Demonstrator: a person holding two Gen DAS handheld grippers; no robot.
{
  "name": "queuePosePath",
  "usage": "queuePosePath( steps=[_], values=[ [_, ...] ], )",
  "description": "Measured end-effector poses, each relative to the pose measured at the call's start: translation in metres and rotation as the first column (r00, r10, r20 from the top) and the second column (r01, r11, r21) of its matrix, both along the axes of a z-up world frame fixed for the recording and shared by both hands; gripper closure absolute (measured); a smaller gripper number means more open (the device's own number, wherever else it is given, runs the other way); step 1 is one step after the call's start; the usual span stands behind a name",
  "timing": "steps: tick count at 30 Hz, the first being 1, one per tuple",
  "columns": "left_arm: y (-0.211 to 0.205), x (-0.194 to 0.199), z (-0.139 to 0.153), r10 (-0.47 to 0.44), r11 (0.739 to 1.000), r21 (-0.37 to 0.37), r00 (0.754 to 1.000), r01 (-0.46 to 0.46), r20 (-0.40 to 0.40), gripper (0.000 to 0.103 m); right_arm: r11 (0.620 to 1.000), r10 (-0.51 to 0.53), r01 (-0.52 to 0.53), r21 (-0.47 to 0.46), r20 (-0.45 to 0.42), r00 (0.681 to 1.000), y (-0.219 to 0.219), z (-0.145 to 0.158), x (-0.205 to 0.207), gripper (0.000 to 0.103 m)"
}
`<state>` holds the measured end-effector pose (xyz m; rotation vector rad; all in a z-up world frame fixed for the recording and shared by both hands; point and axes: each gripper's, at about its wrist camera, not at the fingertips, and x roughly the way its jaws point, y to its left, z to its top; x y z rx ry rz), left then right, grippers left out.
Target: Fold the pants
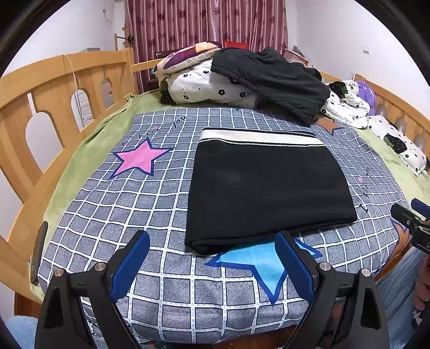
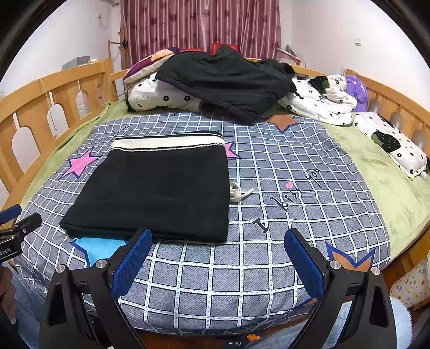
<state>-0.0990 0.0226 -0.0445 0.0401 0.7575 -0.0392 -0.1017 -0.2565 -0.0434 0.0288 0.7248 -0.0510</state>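
You are hovering both spread, empty grippers, left gripper (image 1: 212, 257) and right gripper (image 2: 217, 255), below the folded black fabric pants with a white waistband (image 1: 266, 185) at centre frame. The white drawstring (image 2: 239, 193) is sticking out at mid-frame; tuck it in.

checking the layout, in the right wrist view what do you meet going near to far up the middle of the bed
right gripper → folded black pants → cream waistband → loose dark garment on the flowered quilt → striped curtain

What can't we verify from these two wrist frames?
- Layers inside the folded black pants: hidden under the top panel, both views.
- White drawstring: seen only in the right wrist view; its start is under the pants.
- Right gripper: cut off by the edge in the left wrist view.
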Motion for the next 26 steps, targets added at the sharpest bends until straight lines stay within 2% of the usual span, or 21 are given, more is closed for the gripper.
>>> queuePosePath(
  steps=[22, 26],
  values=[
    [0.0001, 0.0010, -0.0012, 0.000, 1.000, -0.002, 1.000, 0.000, -0.004, 0.009, 1.000, -0.010, 0.010, 0.000, 0.006, 1.000, 0.0014, 0.0018, -0.0010, 0.005],
    [-0.0016, 0.0017, -0.0020, -0.001, 1.000, 0.024, 1.000, 0.001, -0.004, 0.009, 1.000, -0.014, 0.014, 0.007, 0.008, 1.000, 0.0008, 0.0021, -0.0011, 0.005]
  ],
)
